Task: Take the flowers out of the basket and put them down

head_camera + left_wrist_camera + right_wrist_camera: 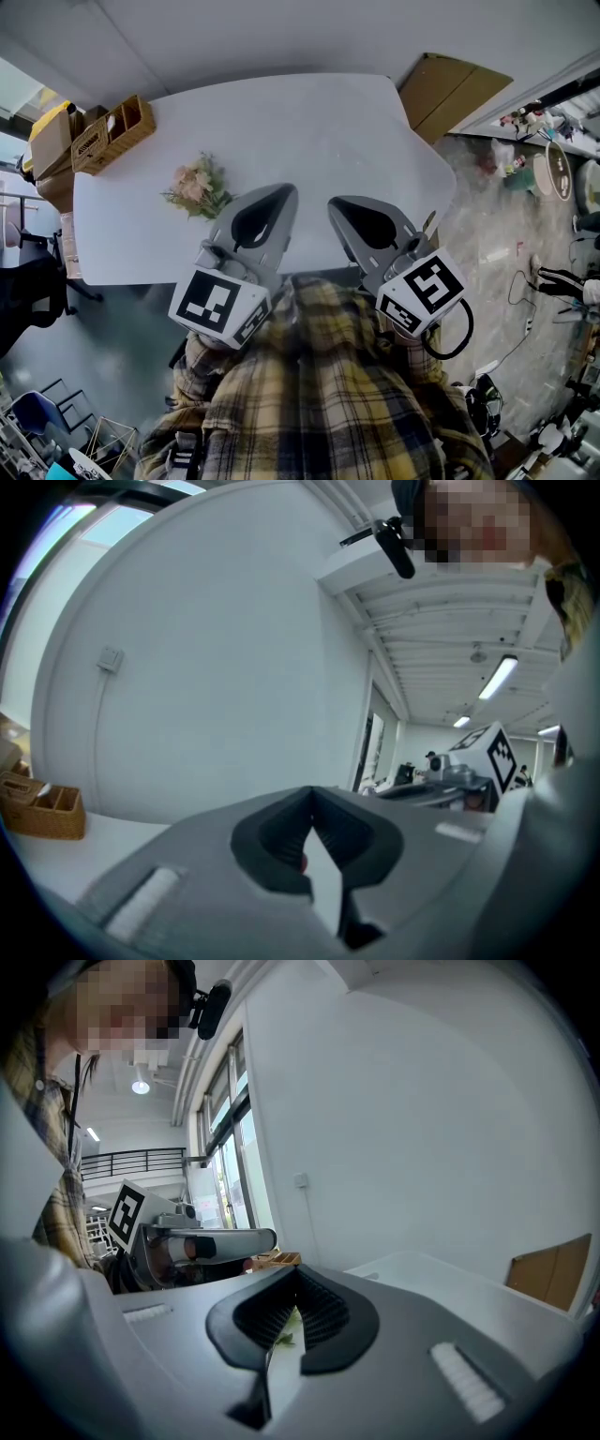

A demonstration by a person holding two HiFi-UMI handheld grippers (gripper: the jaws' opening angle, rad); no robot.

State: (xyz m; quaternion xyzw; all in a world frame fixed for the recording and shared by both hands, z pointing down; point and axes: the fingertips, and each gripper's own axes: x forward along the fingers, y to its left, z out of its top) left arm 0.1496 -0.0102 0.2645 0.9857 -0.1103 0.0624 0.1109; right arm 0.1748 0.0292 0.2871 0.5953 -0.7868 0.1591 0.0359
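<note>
A small bunch of pale pink flowers with green leaves (197,187) lies on the white table (309,131), to the left of centre. The woven basket (112,136) stands at the table's far left corner, apart from the flowers; it also shows as a basket (42,808) at that view's left edge. My left gripper (284,190) hovers over the table's near edge, just right of the flowers, shut and empty. My right gripper (335,202) is beside it, also shut with nothing held. Their tips meet in the left gripper (311,790) and right gripper (295,1270) views.
A folded cardboard sheet (450,94) leans past the table's far right corner. A black chair (28,281) stands left of the table. The floor at the right holds cables and small clutter (534,169). The person's plaid sleeves (319,394) fill the bottom.
</note>
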